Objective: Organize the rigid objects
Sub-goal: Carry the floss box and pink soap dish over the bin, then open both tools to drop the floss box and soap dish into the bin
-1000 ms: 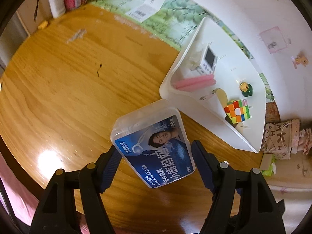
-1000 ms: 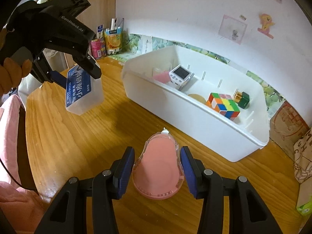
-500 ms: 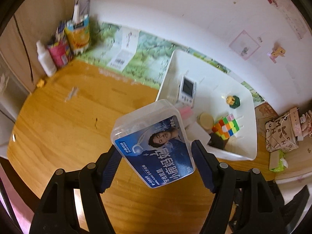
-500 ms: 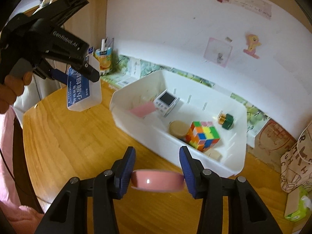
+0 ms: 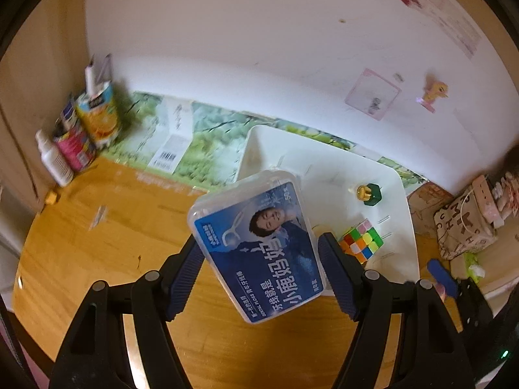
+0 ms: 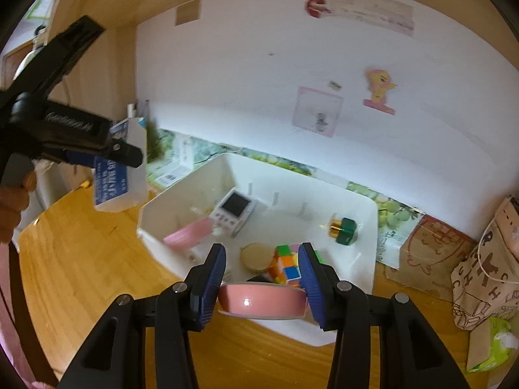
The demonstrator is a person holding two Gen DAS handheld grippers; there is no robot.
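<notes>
1. we held the floss box (image 5: 259,246) clamped in the left gripper (image 5: 261,275), and the pink case (image 6: 262,299) clamped in the right gripper (image 6: 262,278).
2. the white bin (image 6: 363,278) lay just ahead of and below both grippers.
3. we judged it best to clear the near wall fully, then lower each item onto bare floor away from the cube (image 6: 285,264).

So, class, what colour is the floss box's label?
Blue with white writing, clearest in the left wrist view.

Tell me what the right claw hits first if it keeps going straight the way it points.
Most likely the puzzle cube in the white bin, which shows right between the fingers past the pink case that the right claw holds. Depth is uncertain; the bin's near rim could come first.
</notes>
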